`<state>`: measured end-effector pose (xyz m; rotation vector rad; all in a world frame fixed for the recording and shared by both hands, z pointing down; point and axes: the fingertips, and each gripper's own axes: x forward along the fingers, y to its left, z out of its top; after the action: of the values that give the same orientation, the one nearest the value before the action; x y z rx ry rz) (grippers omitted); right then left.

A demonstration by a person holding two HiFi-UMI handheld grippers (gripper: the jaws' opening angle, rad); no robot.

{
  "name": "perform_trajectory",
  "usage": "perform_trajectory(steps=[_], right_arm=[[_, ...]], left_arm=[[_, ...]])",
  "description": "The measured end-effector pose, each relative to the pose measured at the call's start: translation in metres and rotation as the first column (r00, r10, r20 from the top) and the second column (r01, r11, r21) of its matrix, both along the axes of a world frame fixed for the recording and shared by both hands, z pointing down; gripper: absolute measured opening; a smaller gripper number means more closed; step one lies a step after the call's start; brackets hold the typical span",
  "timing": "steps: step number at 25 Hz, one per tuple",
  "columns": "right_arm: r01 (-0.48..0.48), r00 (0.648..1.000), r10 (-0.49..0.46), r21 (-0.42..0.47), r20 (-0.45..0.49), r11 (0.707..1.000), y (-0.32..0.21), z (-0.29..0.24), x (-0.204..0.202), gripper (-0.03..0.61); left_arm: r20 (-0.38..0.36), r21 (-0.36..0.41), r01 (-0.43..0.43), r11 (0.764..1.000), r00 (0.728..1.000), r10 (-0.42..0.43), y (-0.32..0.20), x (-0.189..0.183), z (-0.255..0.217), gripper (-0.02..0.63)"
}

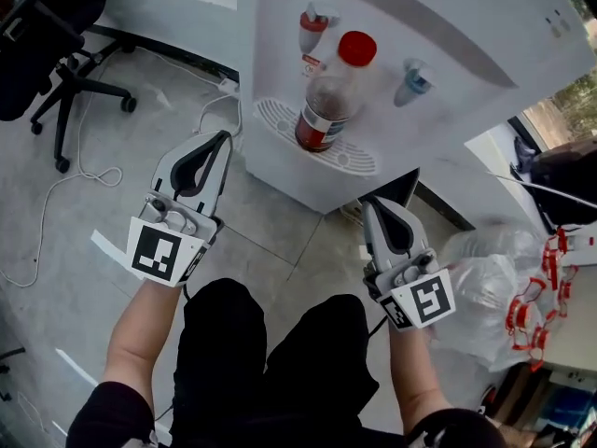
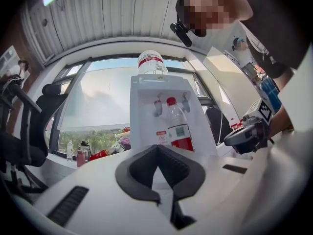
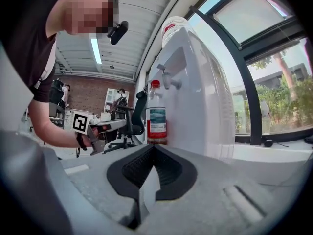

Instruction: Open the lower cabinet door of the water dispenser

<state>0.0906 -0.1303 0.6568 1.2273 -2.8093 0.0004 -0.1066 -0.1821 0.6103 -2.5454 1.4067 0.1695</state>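
The white water dispenser (image 1: 448, 26) stands ahead of me, with a red-capped bottle (image 1: 328, 101) on its drip tray (image 1: 270, 119). Its lower front (image 1: 289, 177) shows only as a steep white strip below the tray. My left gripper (image 1: 222, 138) hovers over the floor left of that front, shut and empty. My right gripper (image 1: 371, 203) is shut and empty by the dispenser's near corner. In the left gripper view the shut jaws (image 2: 156, 148) hide the cabinet below the bottle (image 2: 178, 126). The right gripper view looks along the dispenser's side (image 3: 195, 97), its jaws (image 3: 154, 148) closed.
A black office chair (image 1: 47, 26) stands at the far left, with white cables (image 1: 56, 185) looping over the tiled floor. Clear plastic bags (image 1: 485, 278) and red-and-white items (image 1: 536, 297) lie to the right. A water jug (image 2: 151, 62) tops the dispenser.
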Motion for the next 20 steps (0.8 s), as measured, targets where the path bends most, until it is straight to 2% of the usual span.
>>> perform_trajectory(steps=[5, 10, 15, 20], right_arm=[[-0.088, 0.994, 0.090, 0.030, -0.054, 0.996, 0.001, 0.041, 0.028, 0.005], [-0.171, 0.984, 0.171, -0.003, -0.052, 0.985, -0.003, 0.065, 0.042, 0.005], [-0.203, 0.975, 0.203, 0.011, -0.085, 0.979, -0.009, 0.083, 0.049, 0.005], [-0.194, 0.979, 0.191, -0.038, -0.073, 0.980, -0.023, 0.098, 0.049, 0.021]], left_arm=[[-0.001, -0.018, -0.042, 0.999, 0.999, 0.042, 0.004, 0.004, 0.026, 0.008], [0.025, -0.024, -0.054, 0.998, 0.998, 0.055, 0.010, 0.009, 0.043, 0.008], [0.007, -0.047, -0.086, 0.995, 0.996, 0.087, 0.017, 0.009, 0.061, 0.008], [-0.001, -0.057, -0.123, 0.991, 0.992, 0.123, 0.017, 0.016, 0.069, 0.008]])
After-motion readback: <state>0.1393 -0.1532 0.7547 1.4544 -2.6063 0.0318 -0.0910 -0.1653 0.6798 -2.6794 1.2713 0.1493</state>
